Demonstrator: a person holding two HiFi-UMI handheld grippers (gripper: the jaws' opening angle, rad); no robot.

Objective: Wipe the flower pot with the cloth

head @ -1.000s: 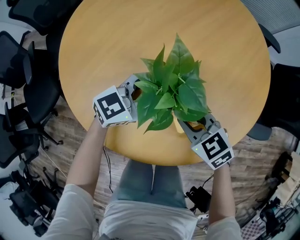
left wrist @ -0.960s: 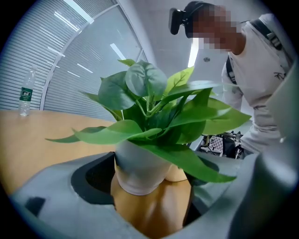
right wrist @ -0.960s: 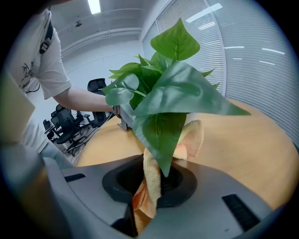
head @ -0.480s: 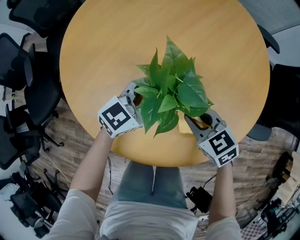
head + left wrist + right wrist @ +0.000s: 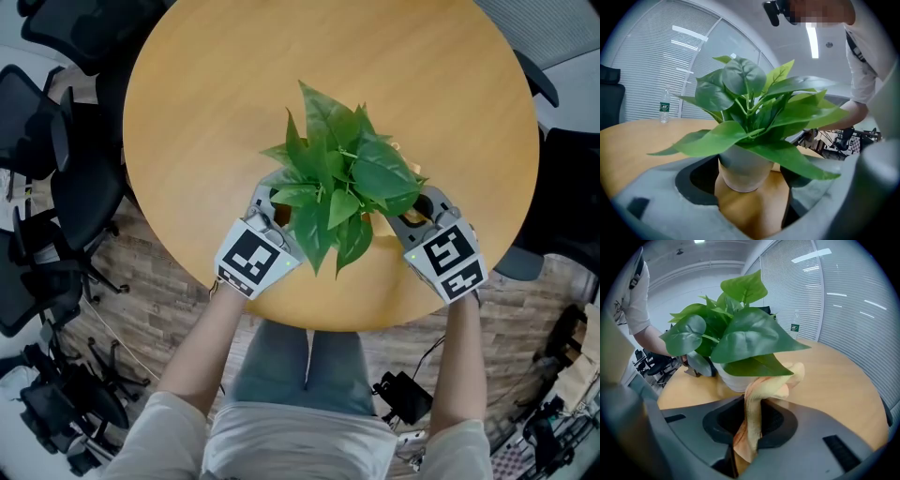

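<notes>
1. Peach cloth is pinched tight in my right hand-held gripper. Its loose end curls up against the white wall of the flower pot, on the pot's right side, just under the leaves.
2. My left hand-held gripper takes the pot from its left side. Its jaws stand wide with the pot between them, they have just been closing, and the pads look to be pressing on the wall.
3. The pot stands upright on the wooden counter, whose rim curves past just on my side of the pot.
4. I judge the wiping itself is the step in hand, with one side steadying the pot and the other rubbing it.
5. Next, I think, the cloth must be dragged round the wall, pressed flat and kept below the leaves. It should go lightly enough that the pot does not tip, while the left grip holds firm. The pot's far side probably needs the pot turned to reach it.
</notes>
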